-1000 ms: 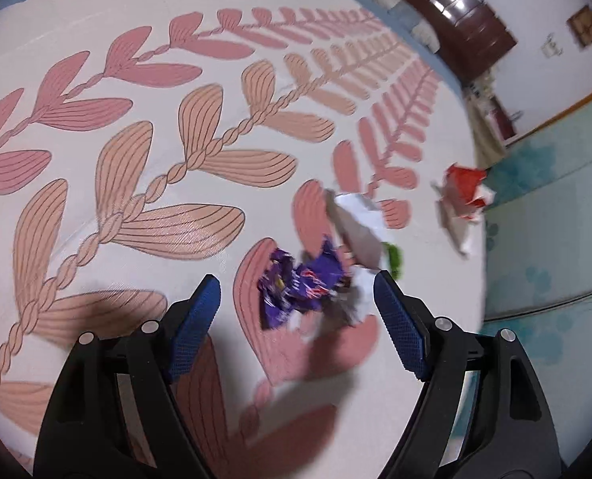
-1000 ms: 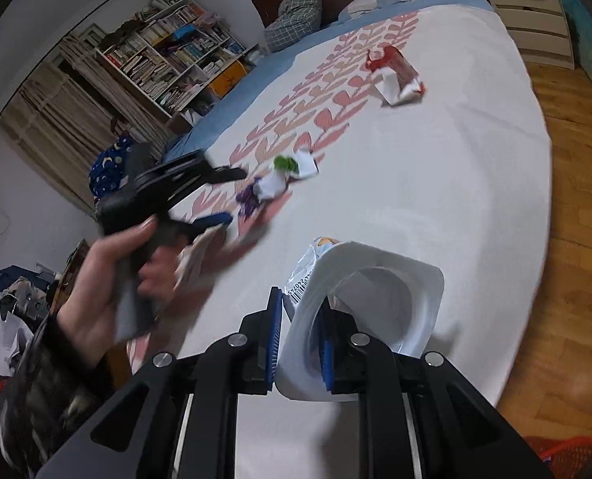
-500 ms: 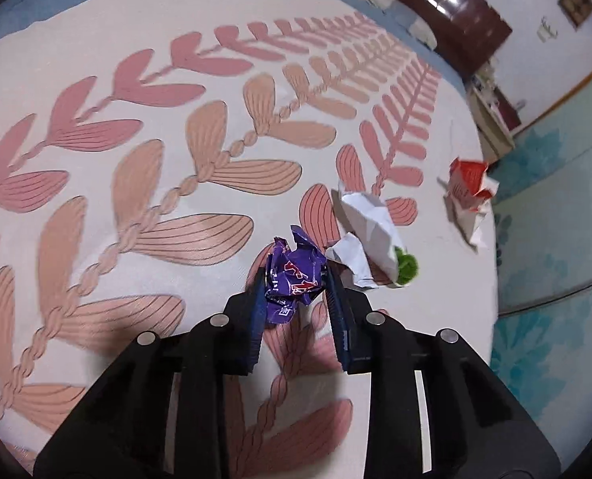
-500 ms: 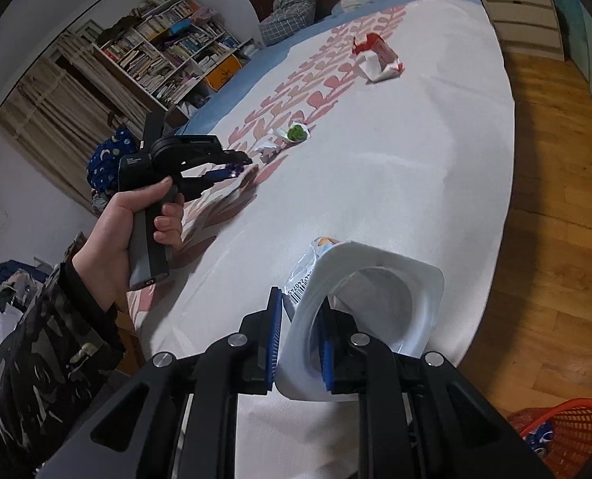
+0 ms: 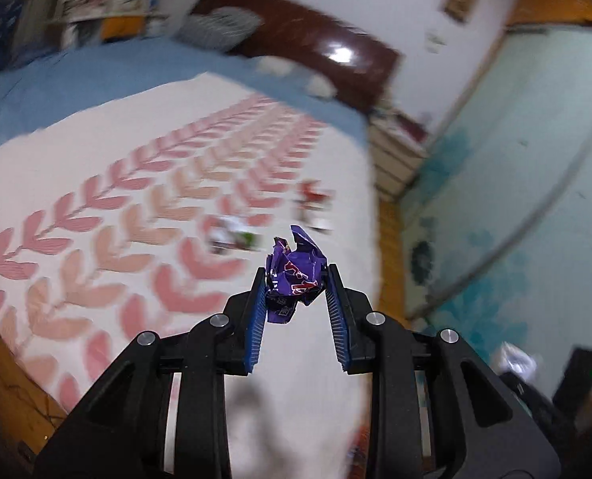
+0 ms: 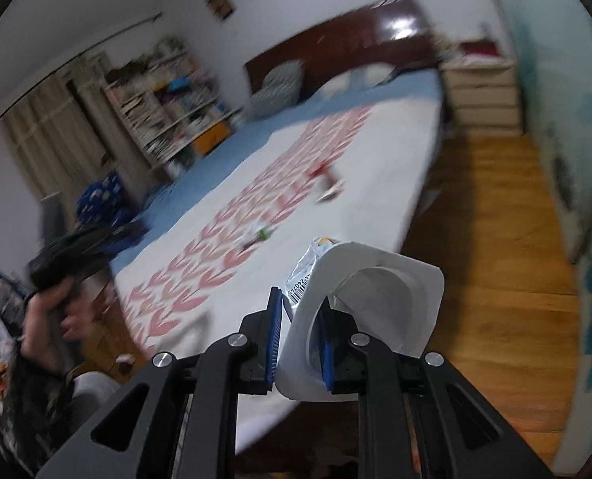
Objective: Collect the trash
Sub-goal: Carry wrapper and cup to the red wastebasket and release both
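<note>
Crumpled purple candy wrapper (image 5: 294,277) pinched off the bed, white paper cup (image 6: 360,311) on its side, rim squeezed with a foil wrapper (image 6: 302,275), white-and-green wad (image 5: 236,237) and red-and-white carton (image 5: 314,207) lying blurred on the leaf-patterned bedspread (image 5: 96,167)

The left wrist camera sits just behind its jaws, raised above the bed (image 5: 96,151) and tilted down, facing along the quilt toward the headboard (image 5: 316,52) at 12 o'clock, with the blue wall (image 5: 515,159) at 3 o'clock. The right wrist camera also looks past its own jaws and down from beyond the bed's (image 6: 356,167) near edge, with the headboard (image 6: 336,40) at 12 o'clock, the shelves (image 6: 168,95) at 10 o'clock and the floor (image 6: 495,239) at 3 o'clock. Both views share the quilt, headboard and drawers (image 5: 395,159) (image 6: 483,92). Both are blurred. The right view catches the left gripper (image 6: 96,239) at 9 o'clock.
</note>
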Tool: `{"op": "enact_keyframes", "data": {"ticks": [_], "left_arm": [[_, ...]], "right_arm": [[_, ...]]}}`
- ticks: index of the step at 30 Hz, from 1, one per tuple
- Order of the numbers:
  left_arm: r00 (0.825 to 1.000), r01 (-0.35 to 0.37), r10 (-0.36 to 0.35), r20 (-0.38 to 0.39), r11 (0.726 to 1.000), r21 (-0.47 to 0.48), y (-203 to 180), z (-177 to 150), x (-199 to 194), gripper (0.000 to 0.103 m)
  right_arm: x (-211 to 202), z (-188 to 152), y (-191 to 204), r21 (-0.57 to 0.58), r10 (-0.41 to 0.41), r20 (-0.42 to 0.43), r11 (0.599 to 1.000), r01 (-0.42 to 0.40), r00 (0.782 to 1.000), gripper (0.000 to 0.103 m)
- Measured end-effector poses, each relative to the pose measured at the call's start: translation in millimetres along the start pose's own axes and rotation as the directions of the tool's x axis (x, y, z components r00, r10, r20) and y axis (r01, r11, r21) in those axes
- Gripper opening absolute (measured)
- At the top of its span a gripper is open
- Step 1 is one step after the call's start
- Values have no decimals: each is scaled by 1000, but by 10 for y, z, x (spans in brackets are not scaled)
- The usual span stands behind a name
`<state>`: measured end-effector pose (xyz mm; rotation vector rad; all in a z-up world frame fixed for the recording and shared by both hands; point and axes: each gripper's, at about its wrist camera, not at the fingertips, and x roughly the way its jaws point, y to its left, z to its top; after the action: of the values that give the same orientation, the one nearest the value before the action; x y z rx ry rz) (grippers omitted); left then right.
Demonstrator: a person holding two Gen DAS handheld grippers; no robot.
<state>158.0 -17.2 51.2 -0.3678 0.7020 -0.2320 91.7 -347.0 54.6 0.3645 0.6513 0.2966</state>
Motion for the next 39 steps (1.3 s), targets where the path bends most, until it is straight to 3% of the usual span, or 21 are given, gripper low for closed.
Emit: {"op": "enact_keyframes", "data": {"ticks": [3,5,7,9,11,14,16,18,20,21,23,25,27,29,32,34,39], "left_arm": [[991,128,-124,-50,989,76,-677,-165,-1,29],[974,216,-202,-107,967,137,-1198,-339,92,29],[940,309,-268,-212,932,191,-1780,-680,323,29],[908,358,-281,-312,905,228,-2161,-995,559,29],[875,391,-252,-413,871,298,-2570,-1397,859,29],[823,416,-197,-532,846,332,-2856,-1882,1254,29],[761,432,-131,-635,833,347,-2924,-2326,1594,29],[713,442,-53,-699,808,389,-2917,-2664,1811,29],[676,441,24,-737,788,430,-2891,-2925,1994,29],[666,444,40,-745,782,438,-2888,-2992,2030,29],[660,437,79,-747,769,467,-2851,-3106,2103,29],[652,424,97,-752,776,467,-2777,-3149,2157,29],[646,420,105,-756,778,467,-2742,-3159,2186,29],[645,411,116,-755,781,471,-2690,-3155,2206,29],[636,392,113,-763,805,445,-2680,-3170,2208,46],[642,387,108,-759,810,441,-2678,-3160,2216,69],[670,382,110,-734,797,468,-2723,-3116,2187,75]], "right_arm": [[-480,-121,-411,49,-82,37,996,80,996,19],[-685,-226,-641,83,-123,44,989,119,991,19],[-898,-448,-959,132,-170,21,977,166,985,20],[-1024,-691,-1231,173,-207,-9,963,206,978,20],[-1077,-946,-1487,220,-233,-53,946,239,971,20],[-1061,-1406,-1892,295,-255,-130,913,283,958,20],[-973,-1743,-2157,345,-253,-195,887,308,948,20],[-839,-2075,-2365,388,-242,-264,859,332,934,20],[-732,-2254,-2466,409,-214,-302,851,329,929,20],[-671,-2355,-2518,423,-198,-322,845,328,926,20],[-578,-2484,-2616,455,-171,-339,831,320,925,22],[-478,-2520,-2599,470,-172,-343,820,327,924,33],[-464,-2602,-2620,495,-165,-335,807,322,928,55],[-412,-2626,-2598,502,-160,-339,802,322,927,60],[-351,-2613,-2556,497,-176,-346,799,339,922,62],[-344,-2582,-2547,499,-197,-339,792,353,920,66],[-404,-2462,-2564,506,-225,-322,780,368,920,72]]}}
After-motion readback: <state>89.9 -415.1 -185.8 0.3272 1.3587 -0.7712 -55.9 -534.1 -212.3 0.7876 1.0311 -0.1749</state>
